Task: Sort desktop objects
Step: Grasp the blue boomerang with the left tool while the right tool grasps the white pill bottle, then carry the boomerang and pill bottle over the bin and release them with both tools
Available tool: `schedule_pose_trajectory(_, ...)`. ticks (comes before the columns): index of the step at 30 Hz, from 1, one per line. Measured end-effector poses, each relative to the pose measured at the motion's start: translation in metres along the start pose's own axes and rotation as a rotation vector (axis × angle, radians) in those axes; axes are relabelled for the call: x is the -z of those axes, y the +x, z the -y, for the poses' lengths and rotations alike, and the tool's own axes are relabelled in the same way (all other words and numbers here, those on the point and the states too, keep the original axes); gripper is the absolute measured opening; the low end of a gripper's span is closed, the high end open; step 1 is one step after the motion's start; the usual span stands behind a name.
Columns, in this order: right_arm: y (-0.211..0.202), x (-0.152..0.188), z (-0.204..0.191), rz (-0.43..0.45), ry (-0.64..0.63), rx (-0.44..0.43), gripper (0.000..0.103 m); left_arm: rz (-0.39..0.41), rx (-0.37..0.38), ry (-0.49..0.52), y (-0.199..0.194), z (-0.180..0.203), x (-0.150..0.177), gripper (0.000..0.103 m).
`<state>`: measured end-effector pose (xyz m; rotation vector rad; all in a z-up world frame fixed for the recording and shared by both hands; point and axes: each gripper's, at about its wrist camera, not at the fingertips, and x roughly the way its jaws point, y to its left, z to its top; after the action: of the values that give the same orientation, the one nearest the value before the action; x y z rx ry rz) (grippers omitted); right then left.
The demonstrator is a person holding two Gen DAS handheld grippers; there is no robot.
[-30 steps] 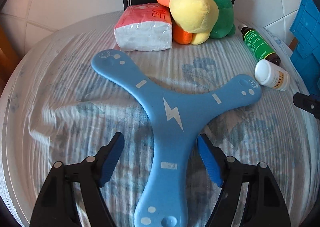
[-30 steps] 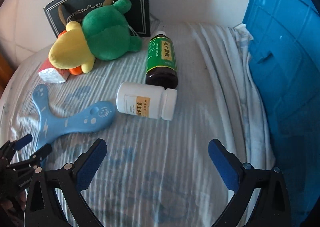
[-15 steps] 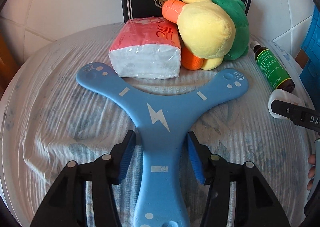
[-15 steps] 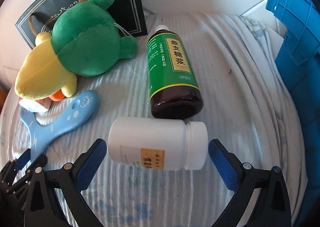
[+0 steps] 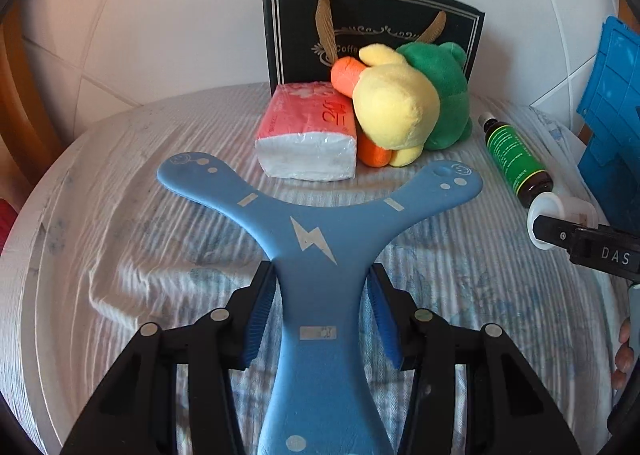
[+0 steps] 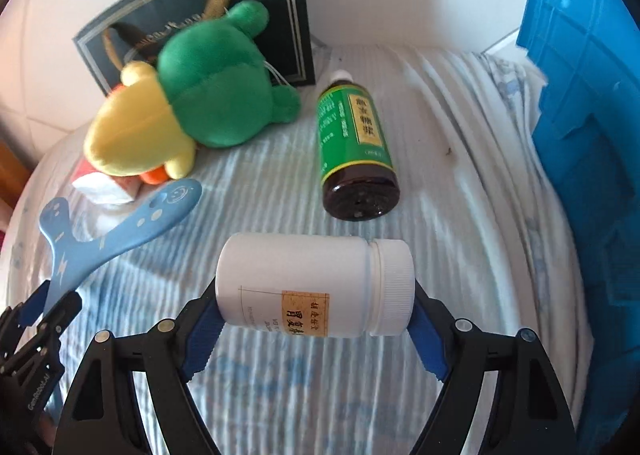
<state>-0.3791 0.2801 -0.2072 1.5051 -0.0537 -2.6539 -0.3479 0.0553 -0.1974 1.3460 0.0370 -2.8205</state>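
A blue three-armed boomerang (image 5: 316,231) with a white lightning bolt lies over the striped cloth. My left gripper (image 5: 320,269) is closing its jaws, and both blue pads touch the sides of the boomerang's stem. In the right wrist view a white pill bottle (image 6: 304,275) with a yellow label lies sideways between the pads of my right gripper (image 6: 314,291). Its jaws are closing too, one pad at the bottle's base and one at its cap. The boomerang (image 6: 120,227) shows at the left there, with the left gripper's fingertips (image 6: 36,303) on it.
A brown syrup bottle (image 6: 354,135) with a green label lies just beyond the white one. A yellow and green plush toy (image 5: 400,111), a red tissue pack (image 5: 308,135) and a black gift bag (image 5: 296,35) stand at the back. A blue crate (image 6: 580,95) fills the right side.
The left jaws narrowed onto the boomerang's stem, and its arms now sit higher in view. The right gripper came forward over the white bottle and its jaws closed in on both ends.
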Motion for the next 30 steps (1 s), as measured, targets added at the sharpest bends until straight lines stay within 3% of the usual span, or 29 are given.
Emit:
schedule_pose_trajectory(17, -0.221, 0.028, -0.024, 0.344, -0.090, -0.034, 0.082, 0.311, 0.016, 0.007, -0.205, 0.015, -0.006, 0.046)
schedule_pose_trajectory(30, -0.382, 0.080, 0.036, 0.579, -0.033, 0.001, 0.082, 0.472, 0.110, 0.093, -0.323, 0.090, 0.007, 0.046)
